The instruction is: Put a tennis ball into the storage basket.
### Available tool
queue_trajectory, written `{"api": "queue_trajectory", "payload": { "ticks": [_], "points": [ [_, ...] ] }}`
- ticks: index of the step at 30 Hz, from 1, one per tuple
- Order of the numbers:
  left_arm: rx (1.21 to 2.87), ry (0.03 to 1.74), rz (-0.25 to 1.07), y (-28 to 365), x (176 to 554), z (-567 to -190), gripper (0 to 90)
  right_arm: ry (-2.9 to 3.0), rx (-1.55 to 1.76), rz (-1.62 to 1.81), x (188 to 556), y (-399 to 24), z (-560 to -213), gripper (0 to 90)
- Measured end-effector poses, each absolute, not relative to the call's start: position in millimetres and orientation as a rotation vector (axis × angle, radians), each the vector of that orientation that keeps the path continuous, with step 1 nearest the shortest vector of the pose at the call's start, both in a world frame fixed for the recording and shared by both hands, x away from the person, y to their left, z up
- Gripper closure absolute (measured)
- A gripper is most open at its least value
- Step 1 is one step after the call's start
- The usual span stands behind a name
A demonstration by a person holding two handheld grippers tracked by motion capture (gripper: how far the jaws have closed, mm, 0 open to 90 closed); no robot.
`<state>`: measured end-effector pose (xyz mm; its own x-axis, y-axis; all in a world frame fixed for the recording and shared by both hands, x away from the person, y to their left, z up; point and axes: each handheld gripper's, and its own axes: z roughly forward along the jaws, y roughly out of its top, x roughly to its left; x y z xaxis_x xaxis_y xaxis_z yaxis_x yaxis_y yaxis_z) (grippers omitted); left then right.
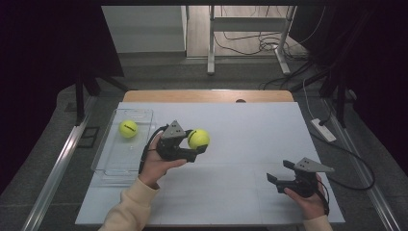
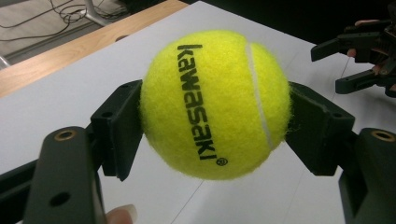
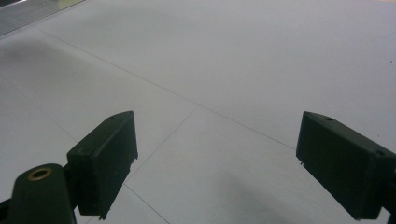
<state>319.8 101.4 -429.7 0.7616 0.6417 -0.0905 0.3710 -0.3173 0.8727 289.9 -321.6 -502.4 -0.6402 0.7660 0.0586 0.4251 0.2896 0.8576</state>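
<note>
At the far left of the desk [image 1: 231, 202] sits a clear plastic tray [image 1: 108, 166], long and shallow, its left side at the edge of the white desk top. A yellow tennis ball [image 1: 128, 128] lies inside it, toward the far end, touching nothing else that I can make out.

Just to the right of the tray, the person's left hand [image 1: 156, 166] comes up from the near side in a pale yellow sleeve [image 1: 130, 207] and holds the left gripper [image 1: 196, 139] lifted above the desk, its grey three-cornered plate facing up. Its jaws are clamped on a second tennis ball [image 1: 198, 138], one jaw pressed against each side. In the left gripper view that held ball [image 2: 215, 105] carries the black word "kawasaki" running down its face beside a white seam, and the white surface lies well below it, so the ball is clear of the desk. A fingertip shows at the bottom edge of that view.

Further right, well apart from the left gripper, the right hand [image 1: 308, 197] holds the right gripper [image 1: 281, 171] near the front right corner, pointing left. Its jaws stand wide apart with nothing between them; the right gripper view shows bare white surface with faint seam lines between the two black pads.

Beyond the desk, cables trail across the floor.
</note>
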Motion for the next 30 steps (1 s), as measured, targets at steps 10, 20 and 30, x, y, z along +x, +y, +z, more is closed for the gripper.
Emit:
{"api": "queue_trajectory", "payload": {
  "ticks": [10,20,30],
  "points": [
    [1.917,0.789,0.347,110.8,320.5,-426.2,27.3,2.2,1.08,1.285,289.8,-322.4,-502.8,12.6],
    [1.898,0.804,0.362,119.0,320.8,-422.8,27.3,2.194,1.081,1.285,290.0,-322.6,-503.4,12.6],
    [1.881,0.819,0.369,125.8,321.2,-421.1,27.3,2.194,1.088,1.284,290.2,-322.5,-504.0,12.6]
  ]
}}
